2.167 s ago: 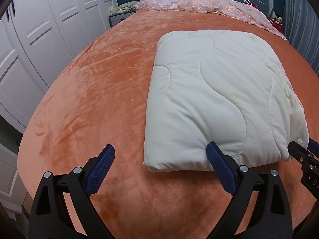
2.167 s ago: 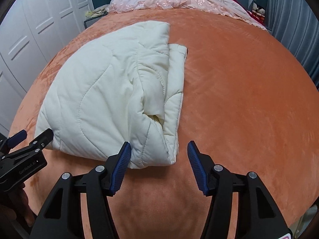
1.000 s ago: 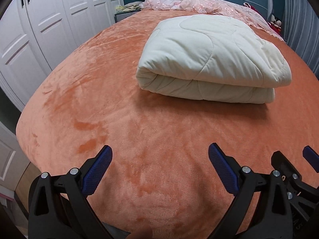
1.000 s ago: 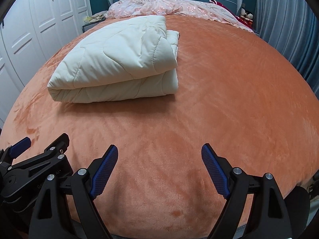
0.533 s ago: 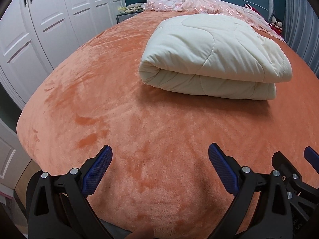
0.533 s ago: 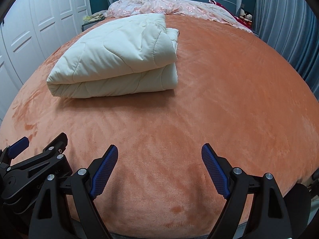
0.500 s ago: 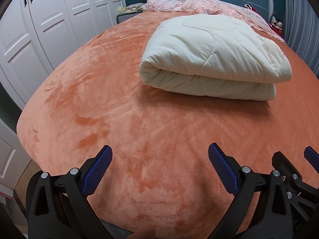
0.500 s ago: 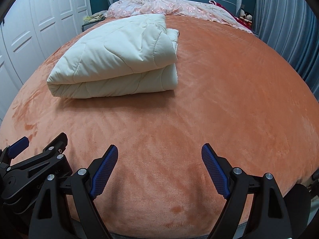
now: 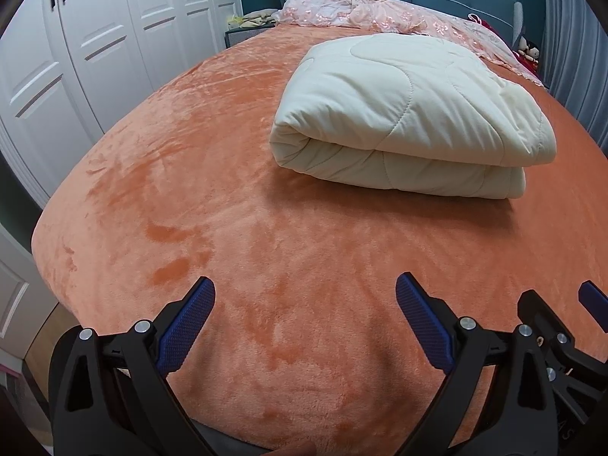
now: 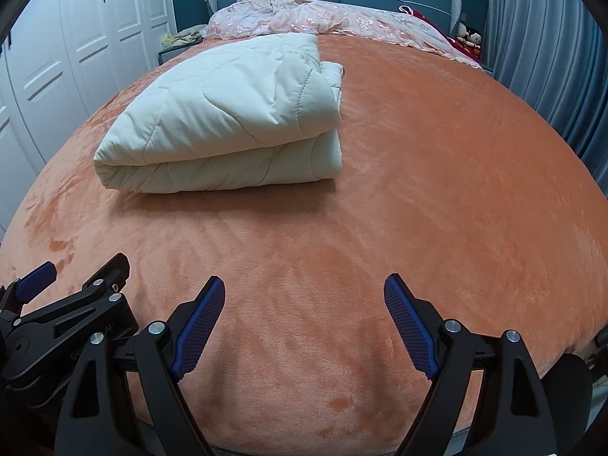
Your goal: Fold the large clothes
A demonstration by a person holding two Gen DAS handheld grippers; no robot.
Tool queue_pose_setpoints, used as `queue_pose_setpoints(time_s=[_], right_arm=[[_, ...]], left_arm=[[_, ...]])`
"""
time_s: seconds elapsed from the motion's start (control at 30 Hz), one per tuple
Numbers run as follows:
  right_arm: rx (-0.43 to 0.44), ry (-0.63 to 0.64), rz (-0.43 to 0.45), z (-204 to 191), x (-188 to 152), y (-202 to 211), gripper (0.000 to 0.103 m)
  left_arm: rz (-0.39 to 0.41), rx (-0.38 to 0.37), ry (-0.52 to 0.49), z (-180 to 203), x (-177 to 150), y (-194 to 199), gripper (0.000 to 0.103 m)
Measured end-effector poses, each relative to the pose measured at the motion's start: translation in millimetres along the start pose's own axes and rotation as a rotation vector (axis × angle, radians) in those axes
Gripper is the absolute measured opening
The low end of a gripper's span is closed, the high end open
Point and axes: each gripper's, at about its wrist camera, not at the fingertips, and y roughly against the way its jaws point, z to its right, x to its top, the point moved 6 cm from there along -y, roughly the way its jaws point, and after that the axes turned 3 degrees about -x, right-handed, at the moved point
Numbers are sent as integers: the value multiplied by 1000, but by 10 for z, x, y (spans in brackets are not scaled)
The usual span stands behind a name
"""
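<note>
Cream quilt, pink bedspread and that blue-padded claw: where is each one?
cream quilt (image 9: 410,114): left wrist view, its quilted top.
pink bedspread (image 10: 326,19): right wrist view, the crumpled middle.
right claw (image 10: 304,326): right wrist view, the open gap between its tips.

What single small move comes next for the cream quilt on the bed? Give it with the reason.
Probably none on the fold itself: keep both grippers back. The cream quilt already lies folded in stacked layers on the orange bedspread, and the left hand-held gripper and right hand-held gripper are open, empty and well short of it. At most, square the offset right edge.
</note>
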Motion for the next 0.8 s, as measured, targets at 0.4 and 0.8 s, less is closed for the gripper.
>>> queue_pose_setpoints(time_s=[0.4,0.8], right_arm=[[-8,8,14,-32,-20,14,83],[-9,-3,25,-51,-48,30,84]], left_arm=[[8,-1,-12,10,-31,17,88],[15,-3,-8,2,-45,25,88]])
